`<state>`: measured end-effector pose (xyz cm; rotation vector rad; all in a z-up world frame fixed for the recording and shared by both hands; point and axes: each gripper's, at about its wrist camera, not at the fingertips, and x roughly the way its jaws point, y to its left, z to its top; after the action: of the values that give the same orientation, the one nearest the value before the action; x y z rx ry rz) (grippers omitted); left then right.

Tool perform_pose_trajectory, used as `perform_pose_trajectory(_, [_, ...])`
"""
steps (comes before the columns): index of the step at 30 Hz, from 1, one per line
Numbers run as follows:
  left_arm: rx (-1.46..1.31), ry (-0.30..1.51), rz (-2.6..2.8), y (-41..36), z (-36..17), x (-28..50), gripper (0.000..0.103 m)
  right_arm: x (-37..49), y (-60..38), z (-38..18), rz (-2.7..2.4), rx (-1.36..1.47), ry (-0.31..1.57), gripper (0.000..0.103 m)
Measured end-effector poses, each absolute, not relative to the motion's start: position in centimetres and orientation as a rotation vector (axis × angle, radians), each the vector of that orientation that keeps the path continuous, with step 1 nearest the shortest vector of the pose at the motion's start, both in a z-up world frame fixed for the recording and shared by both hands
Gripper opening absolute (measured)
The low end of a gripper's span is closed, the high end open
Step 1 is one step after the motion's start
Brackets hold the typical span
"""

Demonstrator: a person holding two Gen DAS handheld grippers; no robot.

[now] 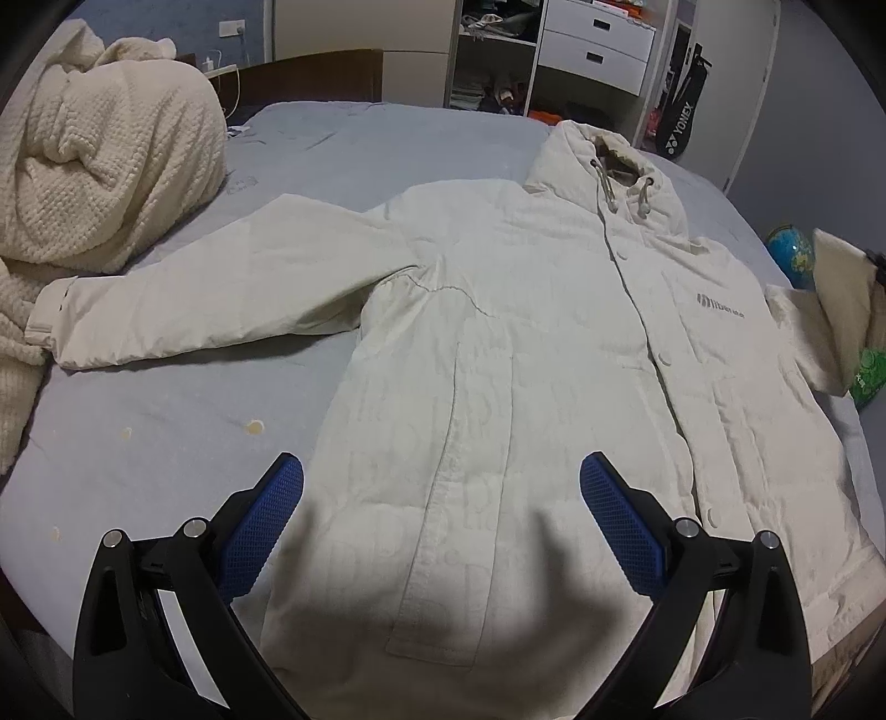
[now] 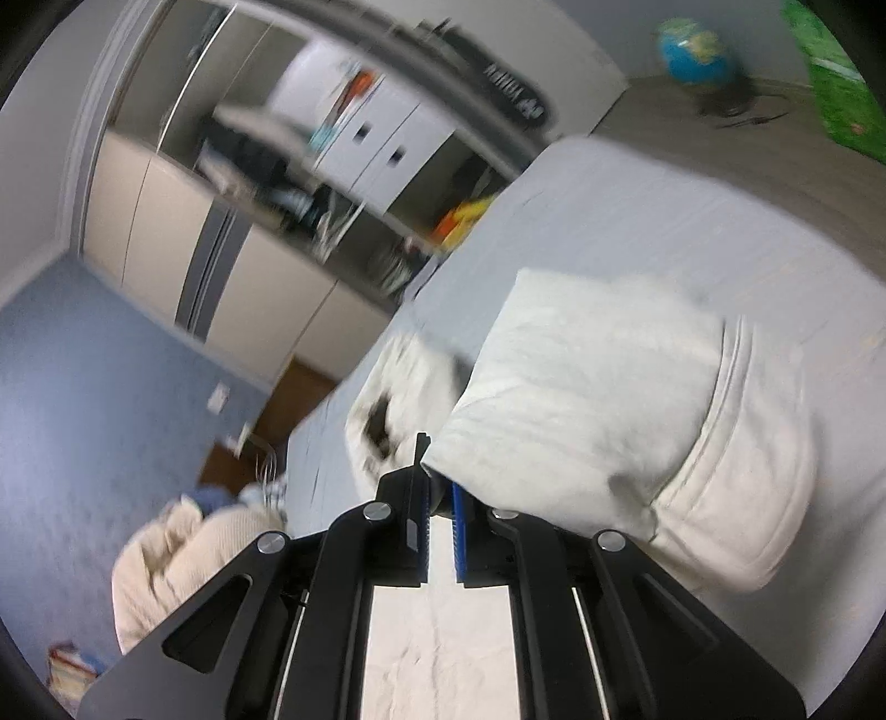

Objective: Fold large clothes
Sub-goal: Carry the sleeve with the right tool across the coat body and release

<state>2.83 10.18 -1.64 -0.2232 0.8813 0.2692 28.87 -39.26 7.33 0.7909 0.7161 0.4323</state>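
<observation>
A cream hooded jacket (image 1: 526,343) lies face up on the grey-blue bed (image 1: 166,432), hood at the far end, one sleeve (image 1: 194,304) stretched out to the left. My left gripper (image 1: 441,487) is open and empty, hovering over the jacket's lower hem. In the right wrist view my right gripper (image 2: 440,493) is shut on the jacket's other sleeve (image 2: 609,415) and holds it lifted above the bed; the view is blurred. That lifted sleeve also shows at the right edge of the left wrist view (image 1: 830,310).
A cream knitted blanket (image 1: 99,166) is heaped at the bed's left side. A wardrobe with white drawers (image 1: 592,44) stands beyond the bed. A globe (image 1: 789,252) and a green packet (image 1: 869,371) sit to the right.
</observation>
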Motion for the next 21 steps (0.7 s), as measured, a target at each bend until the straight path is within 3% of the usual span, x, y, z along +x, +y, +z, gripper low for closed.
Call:
perform_pose_trajectory(10, [-0.267, 0.846, 0.266, 10.9, -1.4, 2.5, 0.096, 27.4, -23.4, 4.8, 0.635, 0.585, 0.884, 0.004])
perform_pose_trajectory(16, [-0.279, 0.837, 0.264, 11.1, -1.3, 2.3, 0.096, 26.3, -15.8, -0.5, 0.602, 0.340, 1.058, 0.005])
perform_pose_trajectory(19, [-0.284, 0.839, 0.265, 11.2, -1.4, 2.3, 0.096, 24.7, -14.3, -2.8, 0.607, 0.284, 1.128, 0.013])
perform_pose_trajectory(21, [-0.287, 0.839, 0.264, 11.3, -1.4, 2.3, 0.096, 23.5, -15.0, -3.6, 0.620, 0.261, 1.139, 0.031])
